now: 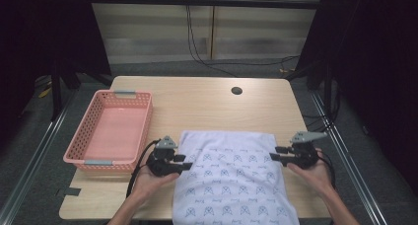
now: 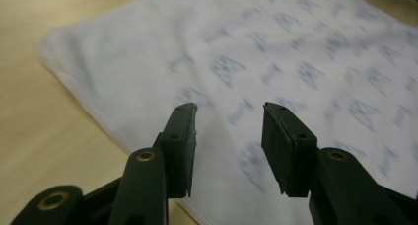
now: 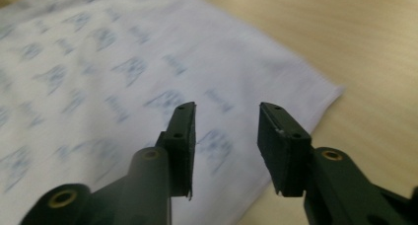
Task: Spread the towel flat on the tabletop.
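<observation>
Two open tools (image 1: 186, 164) (image 1: 275, 153) at opposite cloth (image 1: 231, 180) edges.

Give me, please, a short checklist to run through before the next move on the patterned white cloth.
1. Left gripper jaws apart, nothing between them: ok.
2. Right gripper jaws apart, nothing between them: ok.
3. White cloth with a blue print lies flat on the light wooden table, far edge straight: ok.
4. Cloth's near end hangs past the table edge: not ok if it should lie wholly on top.
5. Pink plastic basket empty and apart from the cloth: ok.
6. How many layers the cloth has: cannot tell.
</observation>
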A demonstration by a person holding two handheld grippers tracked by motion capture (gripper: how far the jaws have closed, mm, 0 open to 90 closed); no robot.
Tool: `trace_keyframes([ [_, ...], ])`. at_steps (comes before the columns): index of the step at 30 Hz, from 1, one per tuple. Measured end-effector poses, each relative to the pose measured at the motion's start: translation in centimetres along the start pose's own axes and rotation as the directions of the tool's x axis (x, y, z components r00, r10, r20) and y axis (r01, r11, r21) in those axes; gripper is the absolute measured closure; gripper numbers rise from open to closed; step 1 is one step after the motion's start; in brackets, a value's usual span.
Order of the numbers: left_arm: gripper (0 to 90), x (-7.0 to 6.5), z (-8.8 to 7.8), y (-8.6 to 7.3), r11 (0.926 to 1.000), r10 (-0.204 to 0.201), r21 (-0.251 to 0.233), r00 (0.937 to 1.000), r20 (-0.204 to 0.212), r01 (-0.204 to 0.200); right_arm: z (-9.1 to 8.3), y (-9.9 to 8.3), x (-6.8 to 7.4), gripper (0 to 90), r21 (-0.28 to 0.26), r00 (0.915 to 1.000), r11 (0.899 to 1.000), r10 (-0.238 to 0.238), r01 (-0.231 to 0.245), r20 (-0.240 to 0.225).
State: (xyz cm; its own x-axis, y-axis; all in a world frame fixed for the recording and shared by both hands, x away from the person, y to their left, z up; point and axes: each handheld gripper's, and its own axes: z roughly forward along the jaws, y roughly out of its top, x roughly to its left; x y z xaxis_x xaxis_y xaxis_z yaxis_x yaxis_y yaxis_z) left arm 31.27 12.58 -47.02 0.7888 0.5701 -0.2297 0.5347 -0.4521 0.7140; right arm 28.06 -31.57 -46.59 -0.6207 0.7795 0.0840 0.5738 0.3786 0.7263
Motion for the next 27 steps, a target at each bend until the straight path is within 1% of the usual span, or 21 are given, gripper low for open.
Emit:
trace_keyframes([
  [1,56.8,0.8,0.4,0.4,0.9997,-0.018,-0.014,0.9998,-0.012,0.018,0.6,0.5,-0.9,58.1,-0.005,0.9998,1.0,0.02,-0.02,0.004],
  [3,56.4,1.8,0.8,1.1,0.9997,-0.023,-0.003,0.9991,-0.037,0.023,1.8,1.3,-2.5,52.9,-0.012,0.9975,0.999,0.036,-0.036,0.061],
  [5,54.9,3.3,1.1,1.7,0.9985,-0.052,-0.02,0.9974,-0.05,0.051,3.4,1.6,-4.4,48.2,0.011,0.9923,0.998,0.068,-0.07,0.104],
  [6,54.5,3.3,1.1,1.7,0.9985,-0.052,-0.02,0.9974,-0.05,0.051,3.4,1.6,-4.4,48.2,0.011,0.9923,0.998,0.068,-0.07,0.104],
  [7,54.3,3.9,1.5,1.8,0.9974,-0.063,-0.041,0.9958,-0.066,0.06,4.3,1.7,-5.0,47.2,0.019,0.9923,0.997,0.076,-0.079,0.098],
  [8,53.1,3.9,1.5,1.8,0.9974,-0.063,-0.041,0.9958,-0.066,0.06,4.3,1.7,-5.0,47.2,0.019,0.9923,0.997,0.076,-0.079,0.098],
  [9,51.5,4.6,2.2,1.9,0.9965,-0.083,-0.018,0.9937,-0.075,0.082,5.2,1.7,-5.2,45.1,0.036,0.9921,0.997,0.059,-0.063,0.111],
  [12,49.0,4.9,2.6,2.1,0.9971,-0.074,-0.023,0.9934,-0.087,0.073,5.9,1.6,-5.5,43.2,0.049,0.9916,0.997,0.062,-0.067,0.114],
  [13,49.0,5.1,2.8,2.2,0.9955,-0.091,-0.032,0.992,-0.087,0.089,6.1,1.6,-5.6,43.2,0.046,0.9906,0.996,0.07,-0.076,0.117],
  [14,47.1,5.3,3.0,2.3,0.996,-0.088,-0.026,0.9911,-0.1,0.086,6.3,1.5,-5.7,42.2,0.048,0.9923,0.996,0.071,-0.076,0.101],
  [15,45.9,5.4,3.2,2.4,0.9946,-0.104,-0.021,0.9893,-0.103,0.102,6.5,1.5,-5.5,42.2,0.049,0.9919,0.996,0.063,-0.069,0.111],
  [16,44.9,5.5,3.4,2.4,0.9928,-0.119,-0.023,0.9885,-0.093,0.118,6.6,1.5,-5.4,43.1,0.042,0.9926,0.997,0.054,-0.059,0.109],
  [17,43.3,5.5,3.6,2.4,0.9931,-0.116,-0.027,0.9891,-0.09,0.114,6.5,1.4,-5.0,49.6,0.041,0.994,0.998,0.044,-0.048,0.1],
  [18,43.3,5.4,3.7,2.4,0.9953,-0.096,-0.019,0.99,-0.103,0.095,6.5,1.4,-5.0,49.6,0.041,0.994,0.998,0.044,-0.048,0.1],
  [19,43.3,5.3,3.8,2.4,0.995,-0.098,-0.027,0.9888,-0.112,0.096,6.5,1.3,-4.8,54.8,0.037,0.9946,0.999,0.034,-0.037,0.098],
  [20,42.7,5.4,3.9,2.4,0.9944,-0.104,-0.027,0.9889,-0.106,0.102,6.5,1.3,-4.7,59.5,0.035,0.9964,0.999,0.024,-0.027,0.081],
  [21,41.6,5.5,3.9,2.4,0.9938,-0.11,-0.03,0.9886,-0.103,0.107,6.4,1.3,-4.6,62.1,0.042,0.9966,0.999,0.021,-0.025,0.08],
  [22,40.9,5.5,3.9,2.3,0.9936,-0.111,-0.032,0.9877,-0.11,0.108,6.4,1.3,-4.6,68.0,0.039,0.997,0.999,0.029,-0.032,0.072],
  [24,40.4,5.7,3.9,2.3,0.9947,-0.102,-0.027,0.987,-0.124,0.099,6.4,1.4,-4.5,75.3,0.039,0.9986,0.999,0.019,-0.021,0.05],
  [26,39.4,5.9,4.2,2.1,0.9937,-0.111,-0.03,0.9857,-0.127,0.108,6.5,1.4,-4.3,82.2,0.038,0.9989,0.999,0.031,-0.032,0.035],
  [27,39.4,5.9,4.3,2.0,0.9945,-0.104,-0.018,0.9853,-0.135,0.103,6.5,1.4,-4.3,82.2,0.038,0.9989,0.999,0.031,-0.032,0.035],
])
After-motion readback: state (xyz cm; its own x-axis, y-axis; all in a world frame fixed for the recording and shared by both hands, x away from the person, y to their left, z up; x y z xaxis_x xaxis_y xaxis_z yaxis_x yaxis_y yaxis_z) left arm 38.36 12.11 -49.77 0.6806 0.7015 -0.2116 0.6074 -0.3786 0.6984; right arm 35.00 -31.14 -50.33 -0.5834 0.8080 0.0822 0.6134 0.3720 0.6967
